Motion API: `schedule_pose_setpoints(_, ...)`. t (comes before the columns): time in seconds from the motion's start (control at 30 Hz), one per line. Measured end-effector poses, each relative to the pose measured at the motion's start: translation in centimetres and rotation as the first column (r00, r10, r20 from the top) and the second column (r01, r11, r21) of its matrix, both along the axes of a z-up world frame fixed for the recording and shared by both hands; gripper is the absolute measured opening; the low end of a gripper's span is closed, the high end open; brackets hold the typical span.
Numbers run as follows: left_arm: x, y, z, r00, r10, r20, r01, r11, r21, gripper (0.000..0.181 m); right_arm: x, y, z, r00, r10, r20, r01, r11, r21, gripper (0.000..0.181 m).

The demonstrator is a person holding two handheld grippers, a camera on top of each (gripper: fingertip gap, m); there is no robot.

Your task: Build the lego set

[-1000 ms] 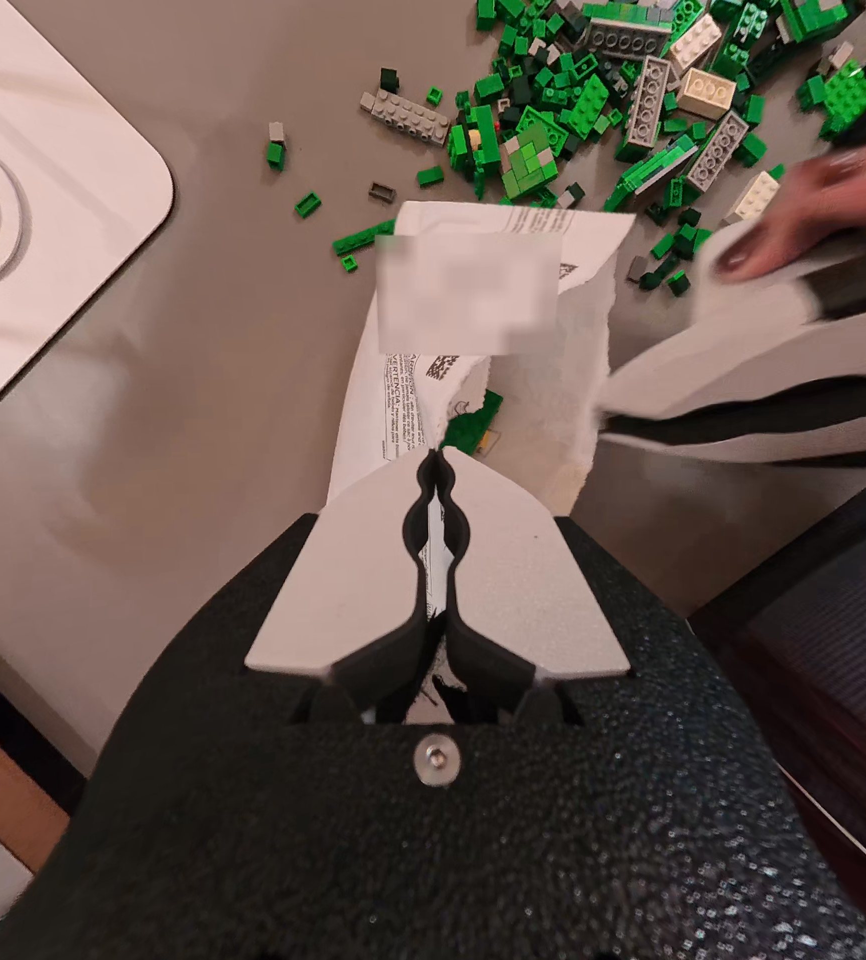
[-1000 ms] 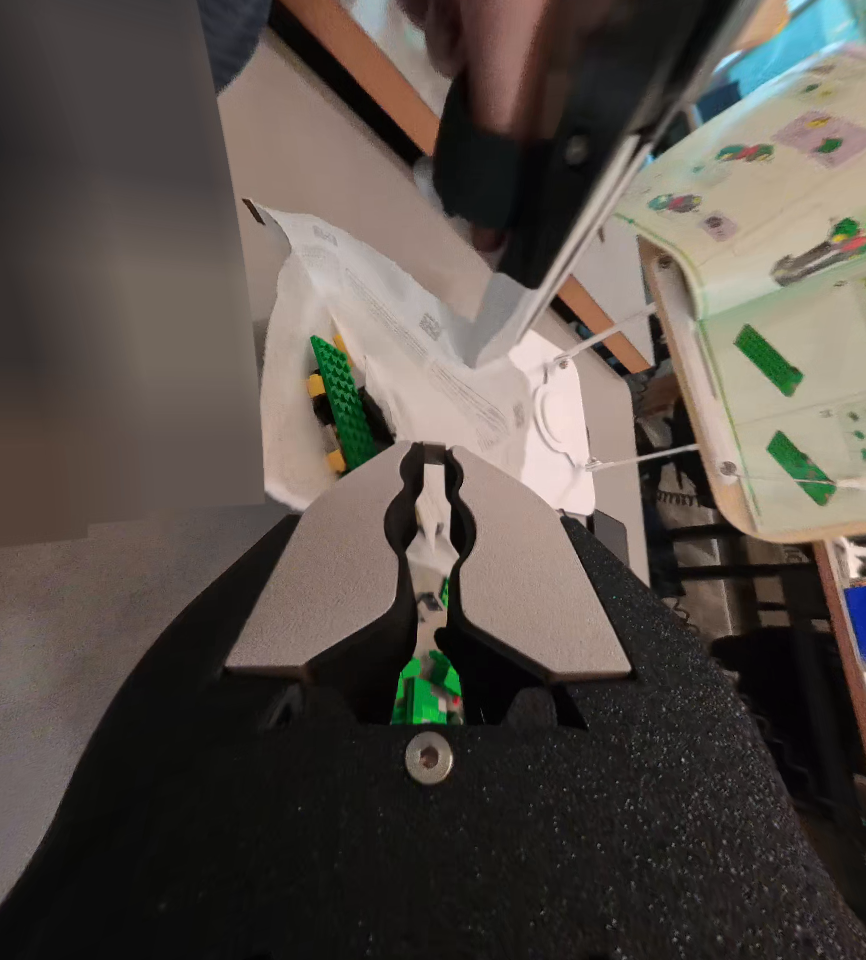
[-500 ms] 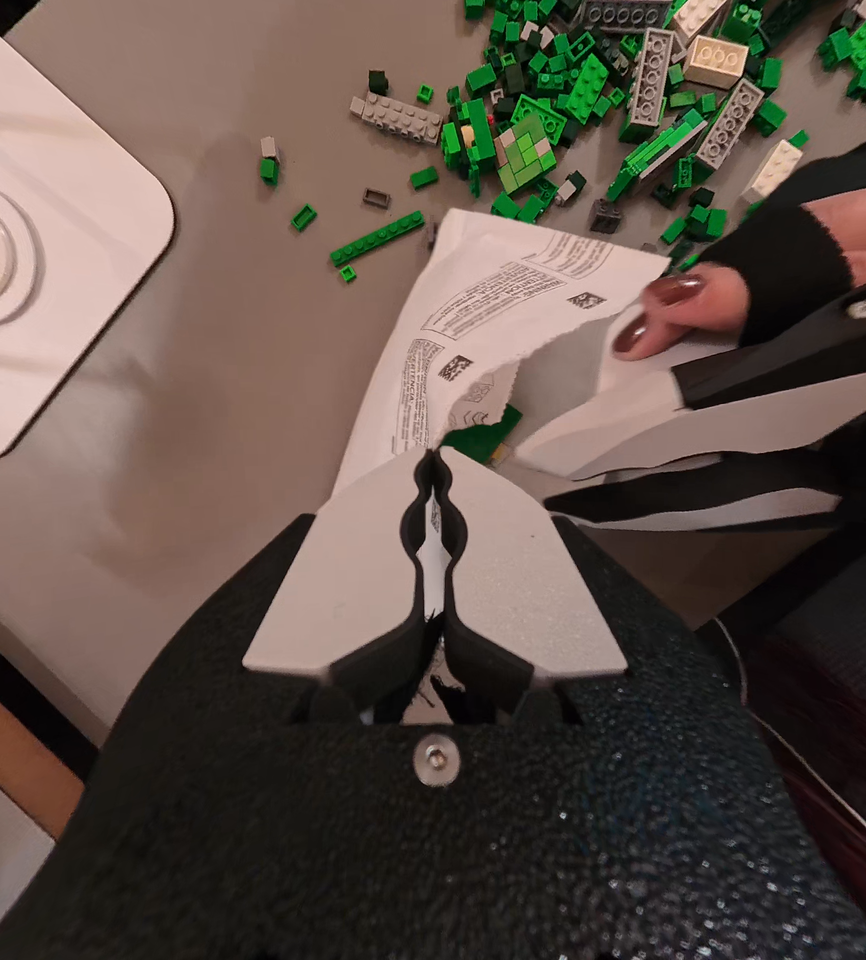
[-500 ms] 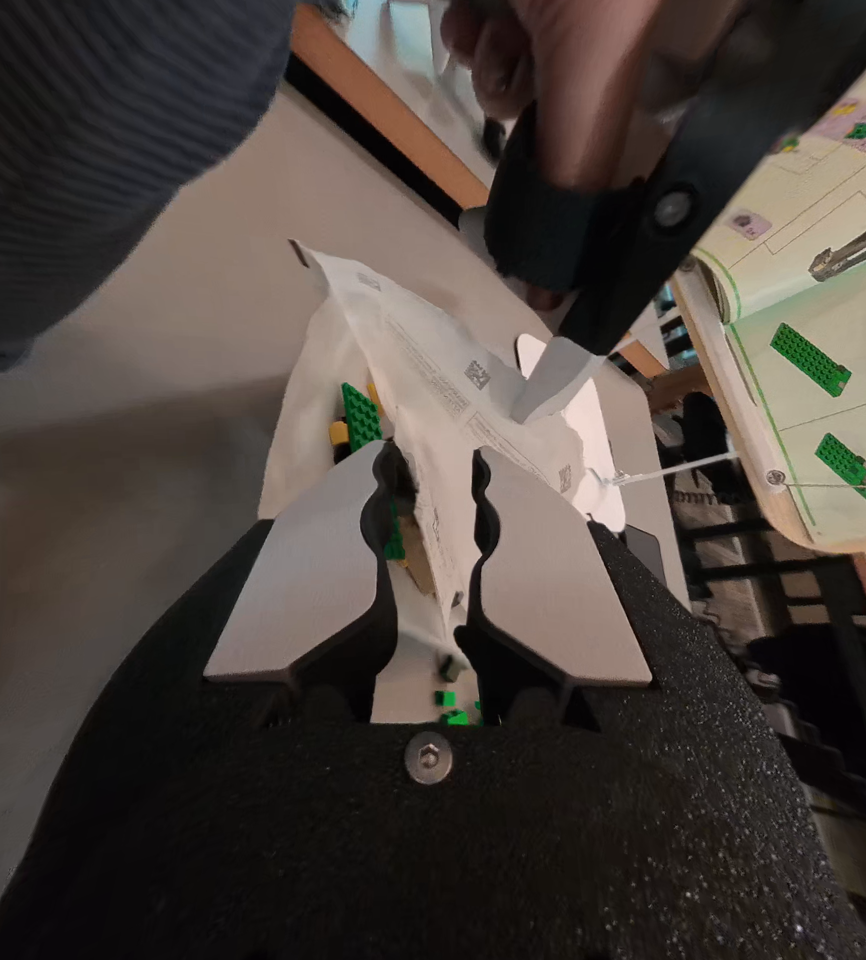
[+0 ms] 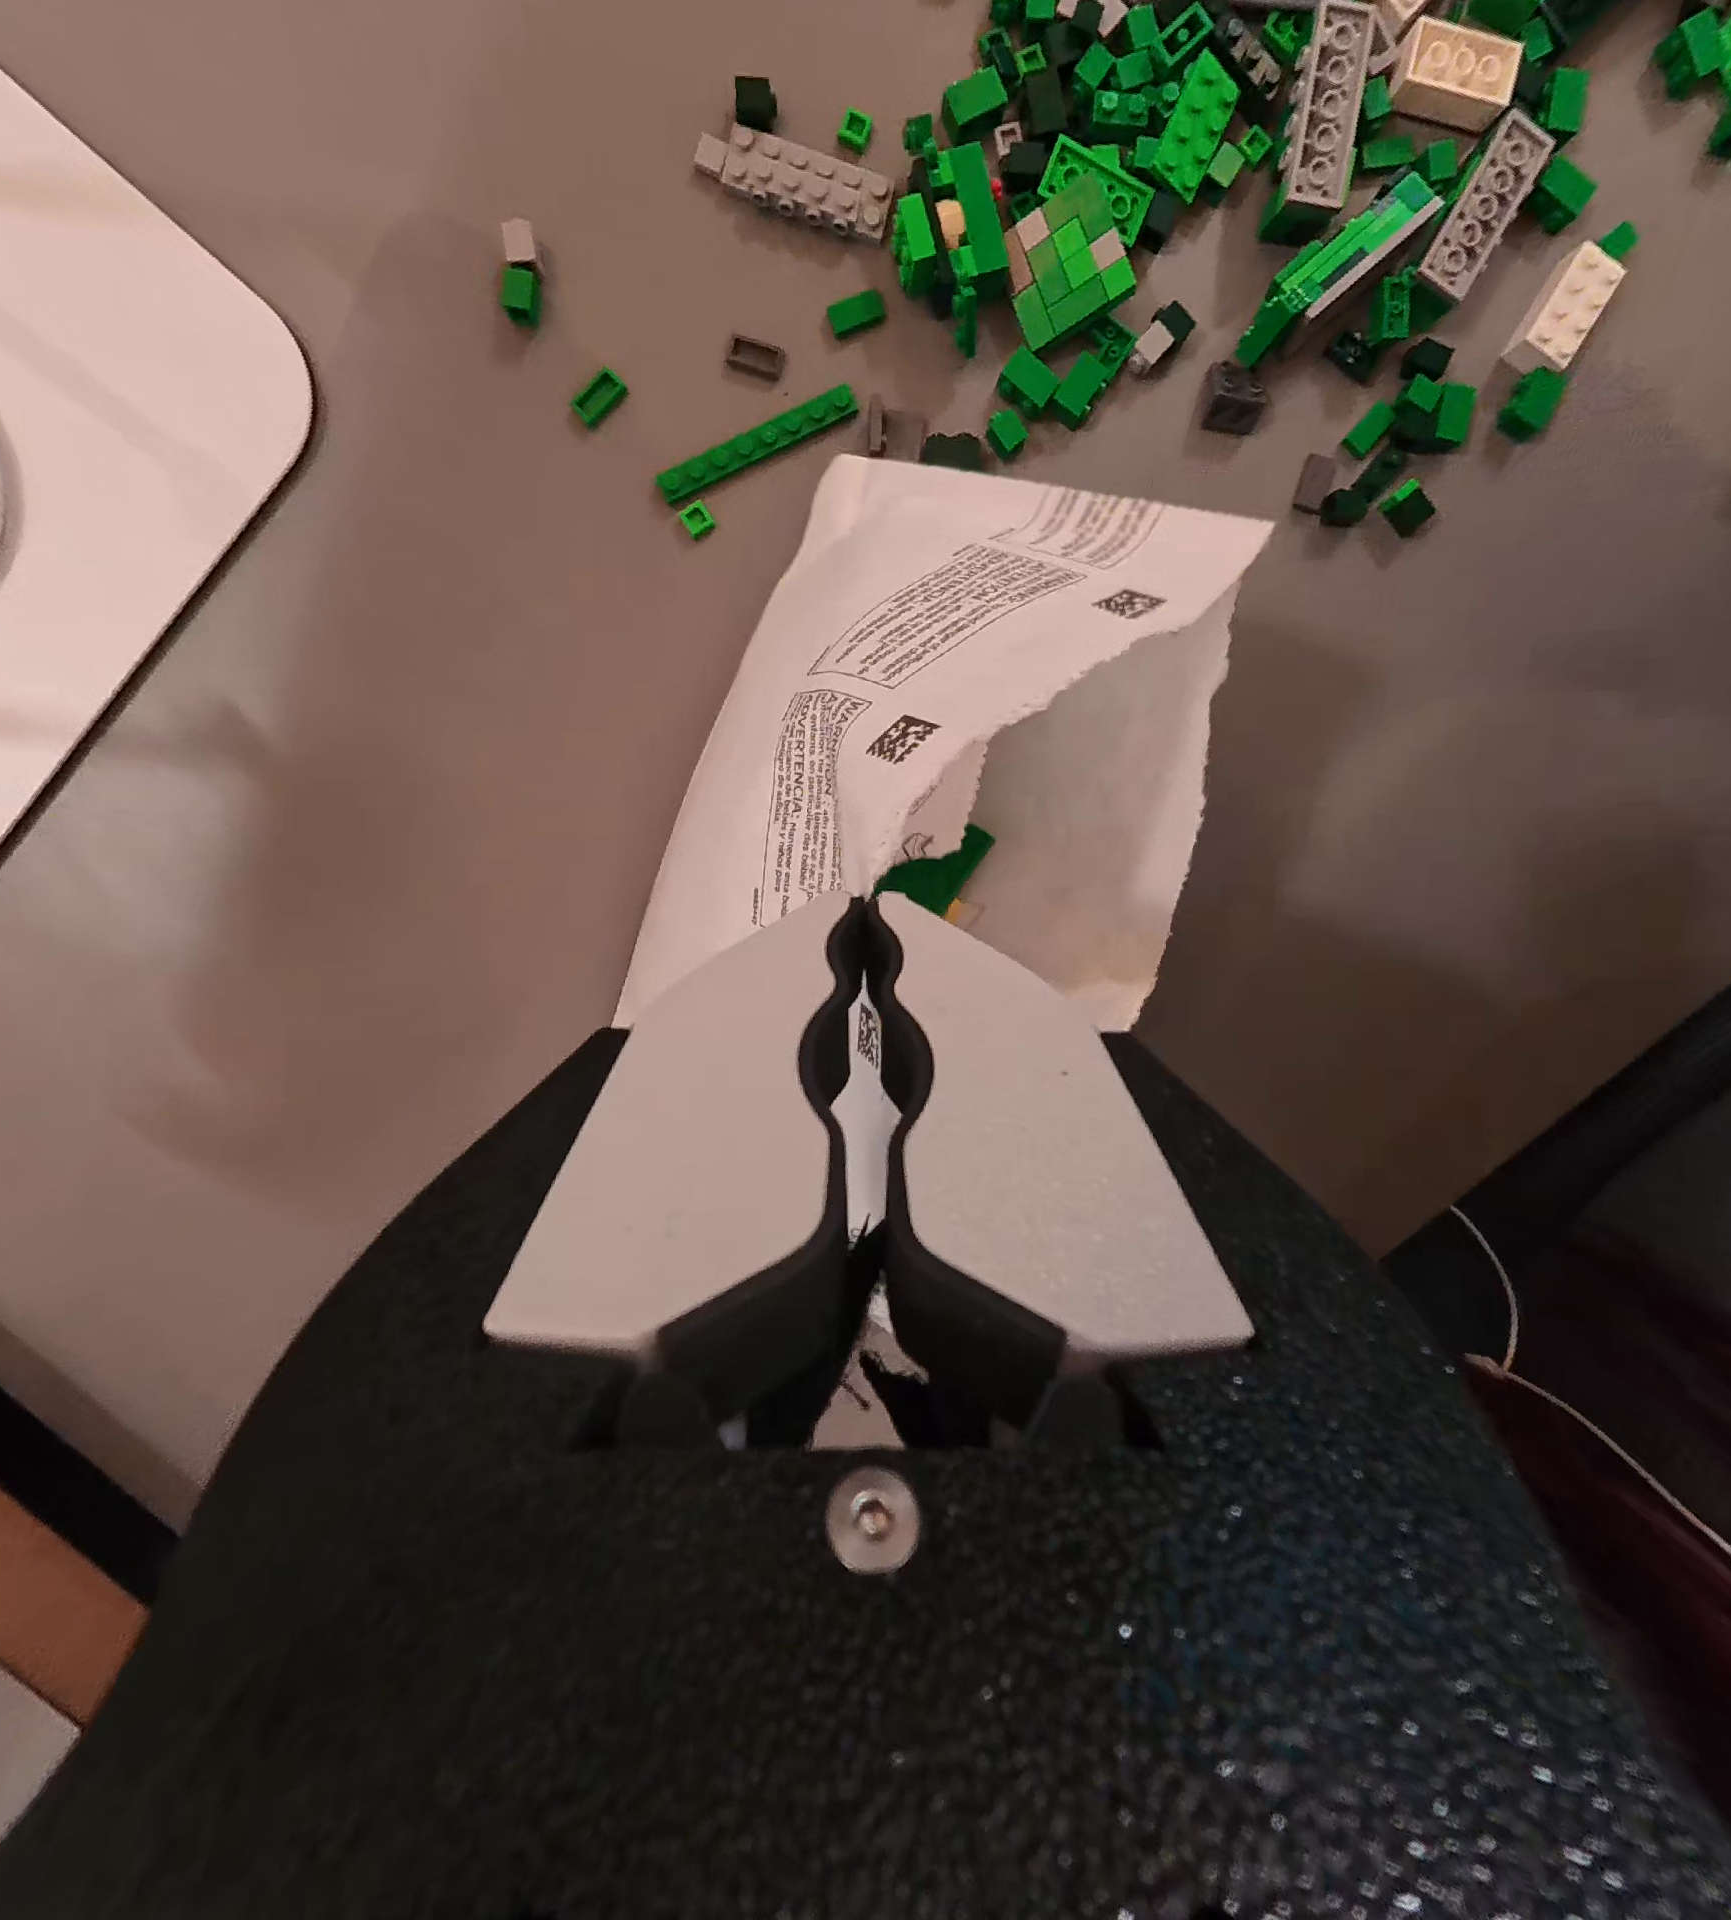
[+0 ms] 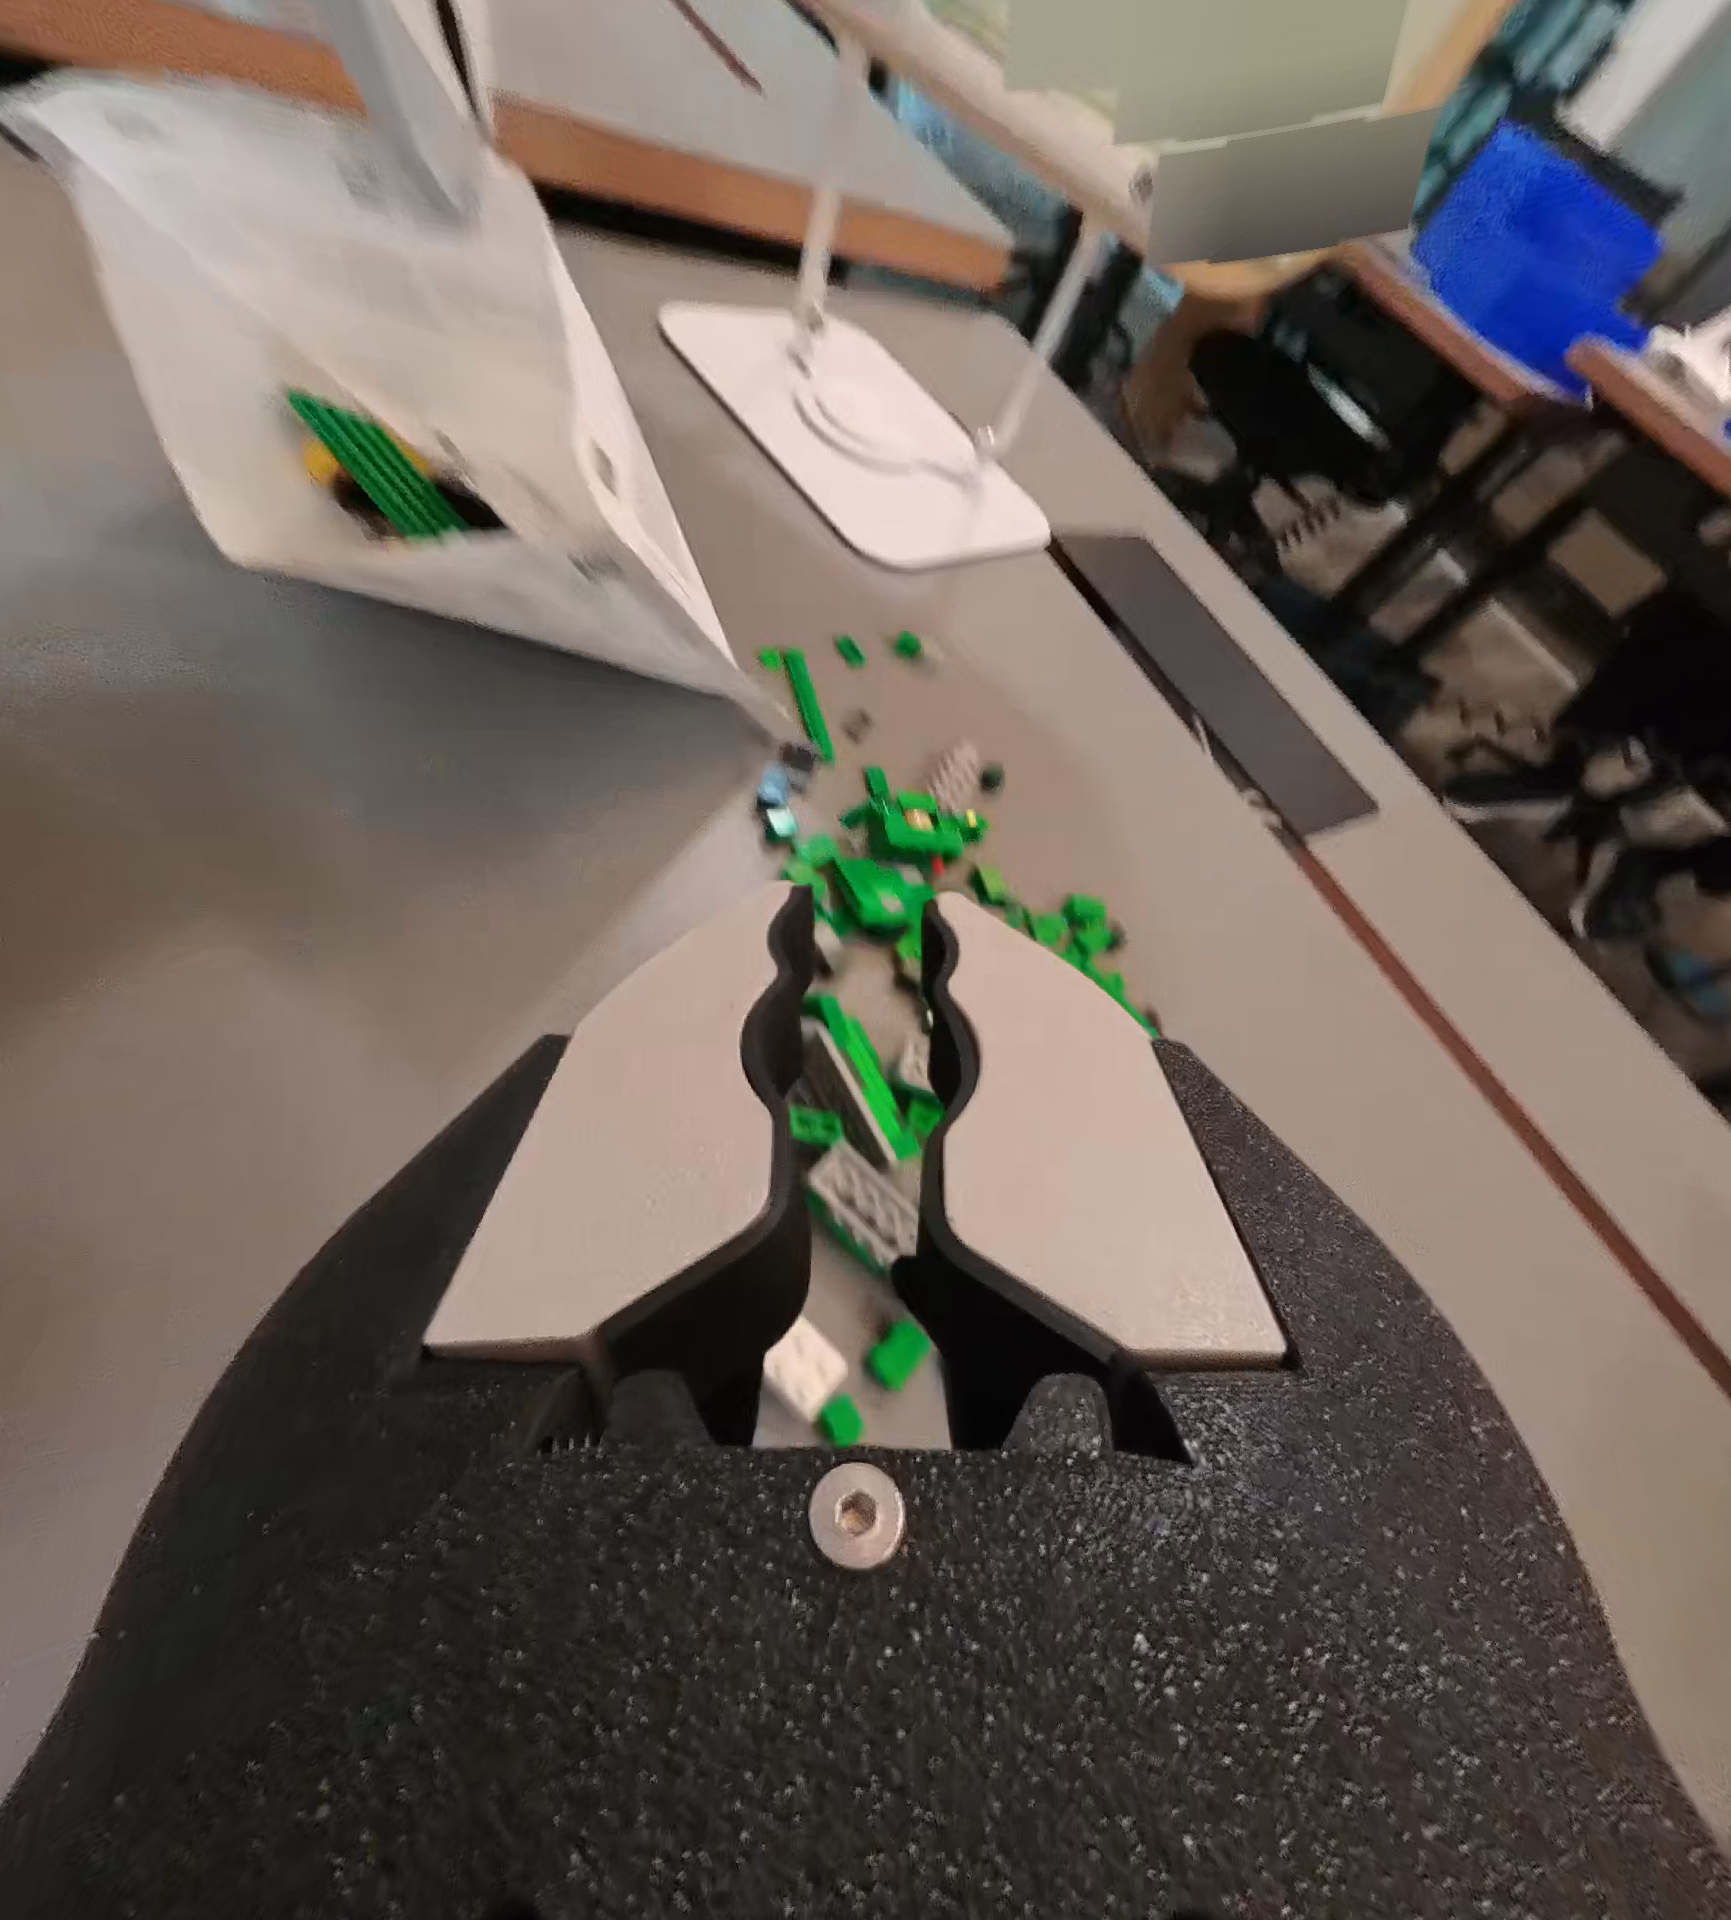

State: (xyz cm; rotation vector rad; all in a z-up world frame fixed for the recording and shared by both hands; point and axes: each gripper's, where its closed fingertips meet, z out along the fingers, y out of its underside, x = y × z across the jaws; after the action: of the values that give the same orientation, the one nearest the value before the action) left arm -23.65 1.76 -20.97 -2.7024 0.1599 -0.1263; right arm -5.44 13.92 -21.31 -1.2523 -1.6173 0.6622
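Left hand-held gripper [image 5: 863, 914] clenching torn white paper bag [image 5: 954, 665], holding it over grey bench [image 5: 373, 644]; green plates [image 6: 373, 473] showing inside the tear. Right hand-held gripper [image 6: 866, 914] hanging released, gripping nothing, above loose lego bricks [image 5: 1204, 208] scattering far right. White stand base [image 5: 61, 416] sitting far left.

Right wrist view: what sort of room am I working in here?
Probably an office or lab workroom, not a home. Behind the grey table stand more desks carrying blue bins, and the floor below shows dark chair bases. A white stand sits on the table.
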Motion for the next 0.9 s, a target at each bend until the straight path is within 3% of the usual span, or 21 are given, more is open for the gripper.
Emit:
schedule_pose_setpoints(0.2, -0.8, -0.2, 0.1, 1.000, 0.019, -0.007, -0.019, 1.000, 0.014, 0.000, 0.7, 3.1, -2.4, 0.993, -0.032, 0.112, 0.032, 0.999, 0.003, 0.006)
schedule_pose_setpoints(0.33, -1.0, -0.5, 0.0, 0.999, 0.031, 0.006, -0.031, 0.999, 0.014, 0.000, -2.4, 3.4, -3.5, 0.982, 0.067, 0.177, -0.065, 0.998, -0.017, 0.000)
schedule_pose_setpoints(0.47, -1.1, -0.7, 0.0, 0.999, 0.038, 0.009, -0.038, 0.999, 0.011, 0.000, -7.5, 2.6, -4.4, 0.947, 0.218, 0.235, -0.215, 0.976, -0.038, 0.002)
schedule_pose_setpoints(0.63, -1.0, -0.7, 0.0, 0.999, 0.034, 0.006, -0.034, 0.999, 0.008, 0.000, -13.1, 1.8, -7.8, 0.792, 0.362, 0.491, -0.239, 0.925, -0.296, 0.012)
schedule_pose_setpoints(0.73, -1.1, -0.8, 0.0, 0.999, 0.033, 0.004, -0.033, 0.999, 0.006, 0.000, -15.2, 3.0, -9.2, 0.728, 0.348, 0.591, -0.237, 0.936, -0.260, 0.015)
schedule_pose_setpoints(0.9, -1.2, -0.8, 0.0, 0.999, 0.038, 0.009, -0.038, 0.999, 0.010, 0.000, -15.3, 3.0, -10.9, 0.607, 0.370, 0.703, -0.238, 0.929, -0.283, 0.014)
